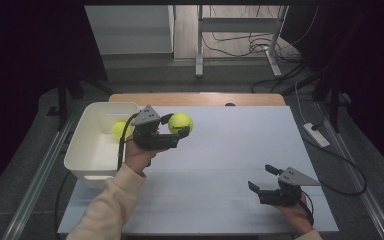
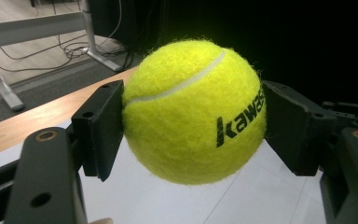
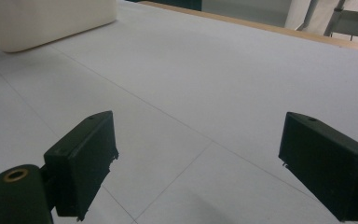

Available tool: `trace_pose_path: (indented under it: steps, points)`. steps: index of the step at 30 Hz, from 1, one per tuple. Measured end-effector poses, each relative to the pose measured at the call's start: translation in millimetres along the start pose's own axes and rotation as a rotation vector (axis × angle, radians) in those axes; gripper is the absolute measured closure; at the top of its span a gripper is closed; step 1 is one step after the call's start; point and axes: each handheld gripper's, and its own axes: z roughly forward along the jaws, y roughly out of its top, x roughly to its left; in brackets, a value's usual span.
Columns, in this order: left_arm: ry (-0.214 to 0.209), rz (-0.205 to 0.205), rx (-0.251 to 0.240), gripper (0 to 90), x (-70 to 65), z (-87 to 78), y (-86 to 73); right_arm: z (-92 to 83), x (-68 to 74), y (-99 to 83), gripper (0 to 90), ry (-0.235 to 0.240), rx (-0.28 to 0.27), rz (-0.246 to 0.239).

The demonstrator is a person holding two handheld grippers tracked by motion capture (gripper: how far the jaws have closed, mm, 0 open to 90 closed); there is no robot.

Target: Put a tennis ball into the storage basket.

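The left gripper (image 1: 179,125) pinches a yellow tennis ball (image 1: 180,123) between its two black jaws, clear of the table (image 1: 220,165) and toward its far left corner, just beside the white bin (image 1: 87,150). A second yellow ball (image 1: 118,130) lies inside that bin. Near the table's near right corner, the right gripper (image 1: 262,178) hangs with its jaws spread wide, holding nothing.

High view looks forward and down over the whole table (image 1: 220,150); gripper views sit close, low — both share that tabletop.
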Motion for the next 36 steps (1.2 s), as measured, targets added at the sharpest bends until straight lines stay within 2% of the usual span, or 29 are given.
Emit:
trace_pose_path:
  steps: [15,36]
  points:
    - [0.044,-0.004,-0.001,26.4,8.9,-12.9,2.8,0.5,-0.2,0.2,10.9,0.002,0.0,0.003]
    - [0.106,-0.045,-0.004,26.4,29.2,-30.5,-2.5,0.6,0.0,0.3,11.0,0.002,-0.001,0.003]
